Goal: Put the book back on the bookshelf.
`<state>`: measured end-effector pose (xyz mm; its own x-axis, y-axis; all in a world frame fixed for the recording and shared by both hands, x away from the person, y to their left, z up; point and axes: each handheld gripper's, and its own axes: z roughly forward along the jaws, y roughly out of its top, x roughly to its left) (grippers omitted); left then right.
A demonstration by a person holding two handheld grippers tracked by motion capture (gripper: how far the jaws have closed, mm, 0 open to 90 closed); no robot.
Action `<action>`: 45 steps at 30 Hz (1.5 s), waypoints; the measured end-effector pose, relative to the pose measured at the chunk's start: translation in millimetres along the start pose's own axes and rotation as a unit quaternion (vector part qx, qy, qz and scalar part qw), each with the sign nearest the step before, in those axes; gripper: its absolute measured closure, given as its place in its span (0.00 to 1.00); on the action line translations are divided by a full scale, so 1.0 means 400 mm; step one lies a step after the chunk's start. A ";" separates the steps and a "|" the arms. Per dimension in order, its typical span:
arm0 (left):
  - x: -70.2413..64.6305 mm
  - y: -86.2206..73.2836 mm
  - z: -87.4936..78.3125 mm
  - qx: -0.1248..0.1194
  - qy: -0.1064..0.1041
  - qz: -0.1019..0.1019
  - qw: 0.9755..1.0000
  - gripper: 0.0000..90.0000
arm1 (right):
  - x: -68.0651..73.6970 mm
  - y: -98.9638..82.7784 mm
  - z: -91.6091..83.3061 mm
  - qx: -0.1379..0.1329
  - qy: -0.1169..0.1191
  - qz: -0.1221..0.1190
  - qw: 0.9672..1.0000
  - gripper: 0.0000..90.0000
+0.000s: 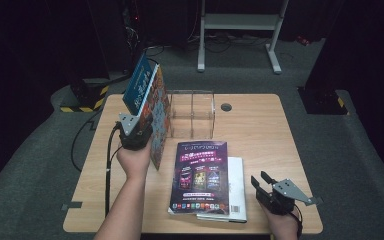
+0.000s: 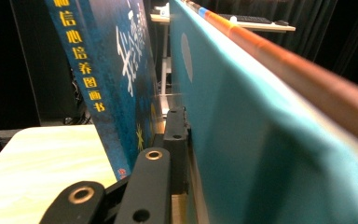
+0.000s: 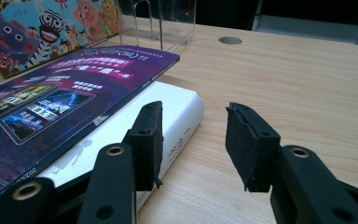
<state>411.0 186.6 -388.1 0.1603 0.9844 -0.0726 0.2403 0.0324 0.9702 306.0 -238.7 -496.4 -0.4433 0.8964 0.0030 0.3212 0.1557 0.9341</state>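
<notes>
The left hand-held gripper holds two books upright near the clear rack; two more wait flat on the counter, beside the half-open, empty right hand-held gripper.

Each hand-held gripper is black with two jaws on round-riveted links, a grey three-cornered plate on top and a trailing black cable; the forearms are bare.

From above, we cannot see the left tool's jaws behind the picture book. The purple magazine covers most of the white book. At 6 o'clock, both forearms are cut off.
</notes>
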 end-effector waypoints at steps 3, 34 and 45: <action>0.002 -0.002 0.003 0.007 0.001 0.000 1.000 0.83 | 0.000 0.000 0.000 0.000 0.001 0.000 1.000 0.62; -0.034 0.005 0.043 -0.018 0.035 0.006 0.999 0.90 | -0.003 0.000 -0.002 -0.003 0.002 0.000 1.000 0.63; -0.008 -0.001 0.039 -0.009 0.024 -0.004 1.000 0.89 | 0.000 0.001 -0.003 -0.001 0.002 -0.001 1.000 0.63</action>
<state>425.2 181.0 -391.8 0.1111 0.9913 -0.0703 0.2244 0.0439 0.9735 305.2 -238.9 -495.5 -0.4471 0.8945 0.0019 0.3184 0.1571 0.9349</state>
